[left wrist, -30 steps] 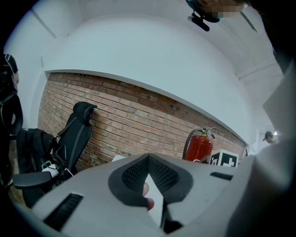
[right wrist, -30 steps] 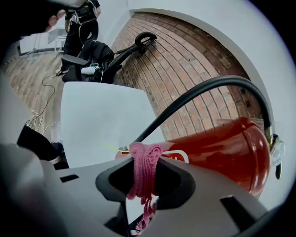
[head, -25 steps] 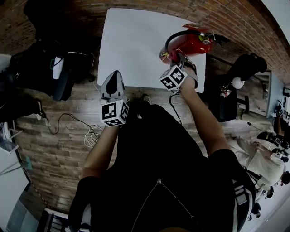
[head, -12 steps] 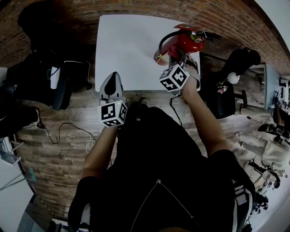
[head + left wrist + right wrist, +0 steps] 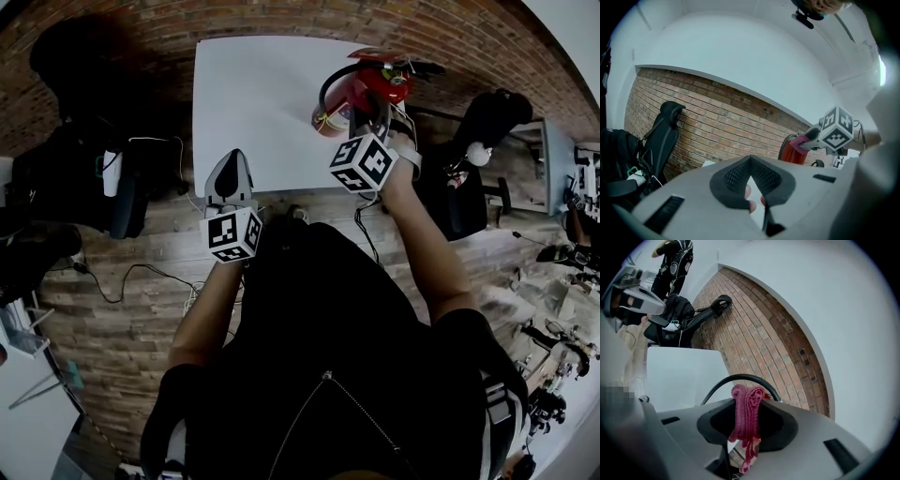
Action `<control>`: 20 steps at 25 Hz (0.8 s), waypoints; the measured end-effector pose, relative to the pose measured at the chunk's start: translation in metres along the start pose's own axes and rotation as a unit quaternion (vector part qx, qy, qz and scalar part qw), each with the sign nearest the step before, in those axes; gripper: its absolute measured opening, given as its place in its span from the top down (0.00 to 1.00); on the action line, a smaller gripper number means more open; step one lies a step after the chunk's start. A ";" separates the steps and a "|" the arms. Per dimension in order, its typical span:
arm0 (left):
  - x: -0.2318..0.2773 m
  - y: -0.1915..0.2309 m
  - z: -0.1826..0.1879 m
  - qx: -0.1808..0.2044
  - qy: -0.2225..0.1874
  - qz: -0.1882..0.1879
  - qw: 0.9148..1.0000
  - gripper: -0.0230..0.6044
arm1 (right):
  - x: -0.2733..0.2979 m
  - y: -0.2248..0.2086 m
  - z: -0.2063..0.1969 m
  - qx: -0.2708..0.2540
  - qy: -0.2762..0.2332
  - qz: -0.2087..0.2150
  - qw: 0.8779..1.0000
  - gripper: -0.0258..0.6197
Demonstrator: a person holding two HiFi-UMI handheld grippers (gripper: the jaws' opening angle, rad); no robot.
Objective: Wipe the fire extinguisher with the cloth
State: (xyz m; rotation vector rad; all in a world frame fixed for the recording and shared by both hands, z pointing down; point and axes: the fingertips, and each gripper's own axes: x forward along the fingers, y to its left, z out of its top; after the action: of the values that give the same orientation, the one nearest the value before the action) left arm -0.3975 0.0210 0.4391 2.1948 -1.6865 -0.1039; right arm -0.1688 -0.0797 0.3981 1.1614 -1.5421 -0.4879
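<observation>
Right tongs clamp the cloth at the fire extinguisher; left tongs closed, idle.

The head view places the red fire extinguisher (image 5: 375, 84) at the far right corner of the white table (image 5: 253, 103). There the marker cube and the person's arm cover the right jaws, so contact between cloth and cylinder cannot be made out. The right gripper view fills that in: the right gripper (image 5: 746, 397) is pinched on a bunched, ribbed pink knit cloth (image 5: 746, 413), and a smooth black hose (image 5: 740, 377) arcs just behind it. The red body is almost wholly hidden there. The left gripper view shows the left gripper (image 5: 751, 161) with its mesh-textured pads meeting at the tip and nothing gripped, against a brick wall (image 5: 717, 117). It hangs over the table's near edge, well apart from the extinguisher.
</observation>
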 end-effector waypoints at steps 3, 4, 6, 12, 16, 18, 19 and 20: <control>0.002 -0.004 0.004 0.003 -0.001 -0.004 1.000 0.95 | -0.011 -0.019 0.013 -0.024 -0.027 -0.037 0.999 0.77; 0.002 -0.006 0.005 0.005 -0.002 -0.006 1.000 0.95 | -0.014 -0.024 0.017 -0.039 -0.037 -0.049 0.997 0.77; 0.002 -0.010 0.006 0.008 -0.001 -0.007 1.000 0.95 | -0.012 -0.029 0.019 -0.072 -0.047 -0.065 0.994 0.77; 0.004 -0.018 0.003 0.014 0.006 -0.009 1.000 0.95 | -0.001 -0.020 0.005 -0.136 -0.054 -0.076 0.986 0.77; 0.005 -0.025 0.001 0.018 0.012 -0.008 1.000 0.95 | -0.003 -0.016 -0.005 -0.135 -0.064 -0.070 0.986 0.77; 0.005 -0.029 0.001 0.021 0.014 -0.007 1.000 0.95 | -0.006 -0.015 -0.009 -0.135 -0.072 -0.068 0.986 0.77; 0.006 -0.032 0.002 0.023 0.014 -0.007 1.000 0.95 | -0.007 -0.015 -0.011 -0.134 -0.076 -0.066 0.986 0.77; 0.006 -0.034 0.002 0.025 0.014 -0.006 1.000 0.95 | -0.008 -0.015 -0.013 -0.132 -0.079 -0.063 0.986 0.77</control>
State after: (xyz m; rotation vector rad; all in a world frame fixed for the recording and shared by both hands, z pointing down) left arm -0.3653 0.0224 0.4274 2.2323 -1.6779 -0.0349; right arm -0.1515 -0.0757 0.3859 1.0377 -1.4897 -0.8610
